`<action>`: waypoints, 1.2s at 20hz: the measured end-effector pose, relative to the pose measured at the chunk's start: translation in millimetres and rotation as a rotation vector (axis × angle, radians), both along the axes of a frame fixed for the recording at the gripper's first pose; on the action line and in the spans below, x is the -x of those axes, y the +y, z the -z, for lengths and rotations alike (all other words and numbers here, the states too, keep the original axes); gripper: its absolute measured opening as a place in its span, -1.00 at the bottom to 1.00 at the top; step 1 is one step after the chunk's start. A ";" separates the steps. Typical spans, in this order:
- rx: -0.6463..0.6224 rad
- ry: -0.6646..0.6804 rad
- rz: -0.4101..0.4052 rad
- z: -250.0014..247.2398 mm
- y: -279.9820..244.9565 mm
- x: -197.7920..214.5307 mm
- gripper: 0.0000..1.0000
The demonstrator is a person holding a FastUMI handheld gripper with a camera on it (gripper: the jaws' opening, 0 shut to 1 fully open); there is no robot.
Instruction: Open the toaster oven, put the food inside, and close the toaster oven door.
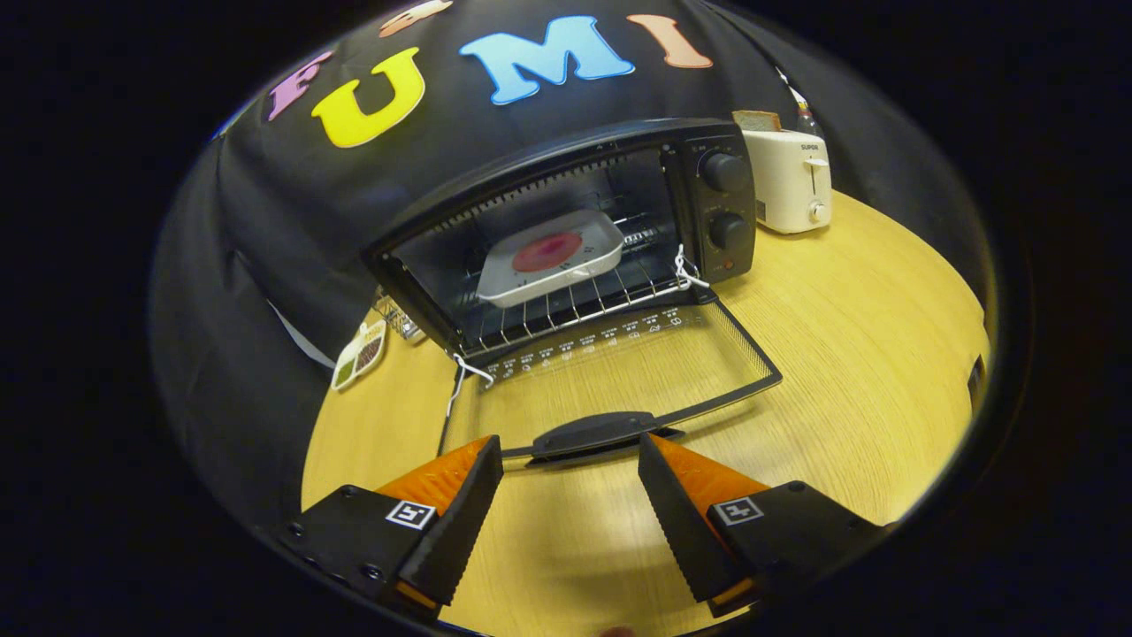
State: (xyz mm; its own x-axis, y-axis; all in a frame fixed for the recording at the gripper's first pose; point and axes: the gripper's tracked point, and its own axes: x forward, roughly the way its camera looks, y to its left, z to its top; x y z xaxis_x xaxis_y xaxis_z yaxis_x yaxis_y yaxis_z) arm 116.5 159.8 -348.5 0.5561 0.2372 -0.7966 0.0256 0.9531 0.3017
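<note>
On the round pale wooden surface (849,354) ahead of me stands one black toaster oven (566,230), its glass door (610,372) dropped flat and open toward me. Inside, on the wire rack (566,305), sits one white rectangular tray (548,258) with one round reddish piece of food (546,251) on it. I count two black knobs (725,172) on the oven's control panel, one above the other. My hand-held gripper (570,464) hangs with its two fingers (460,504) spread wide apart, holding nothing; the door's one dark handle (594,433) lies just ahead of the fingertips, in the gap between them, touching neither. Beside the oven, past its knob side, stands one white pop-up toaster (790,181) with one slice of brown bread (757,120) poking out of the top. Near the oven's other side, by the black cloth wall, lies one small divided dish (359,355) holding several patches of differently coloured bits.
</note>
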 end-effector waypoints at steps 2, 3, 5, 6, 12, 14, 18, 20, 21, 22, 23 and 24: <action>0.049 0.030 -0.035 12.8 -2.3 7.4 0.96; 0.065 0.038 -0.050 18.4 -2.4 9.1 0.96; 0.106 0.046 -0.075 26.6 -5.6 10.5 0.96; 0.133 0.047 -0.086 30.4 -8.4 10.0 0.96; 0.214 0.049 -0.098 42.4 -17.7 0.5 0.96; 0.247 0.044 -0.121 44.6 -17.3 -1.0 0.95; 0.272 0.034 -0.118 45.7 -16.9 -1.8 0.94; 0.265 0.035 -0.120 45.1 -17.1 -2.7 0.94; 0.260 0.032 -0.118 42.6 -17.2 -2.2 0.94; 0.258 0.027 -0.116 38.7 -17.3 -1.9 0.94; 0.260 0.019 -0.118 35.0 -17.4 -1.6 0.94; 0.262 0.009 -0.119 29.5 -17.6 -1.4 0.94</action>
State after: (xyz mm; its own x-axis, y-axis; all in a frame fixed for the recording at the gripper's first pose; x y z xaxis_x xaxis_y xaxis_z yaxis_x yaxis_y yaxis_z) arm 117.9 142.2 -378.1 0.5291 0.0856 -0.8443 -0.0893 0.9950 0.0449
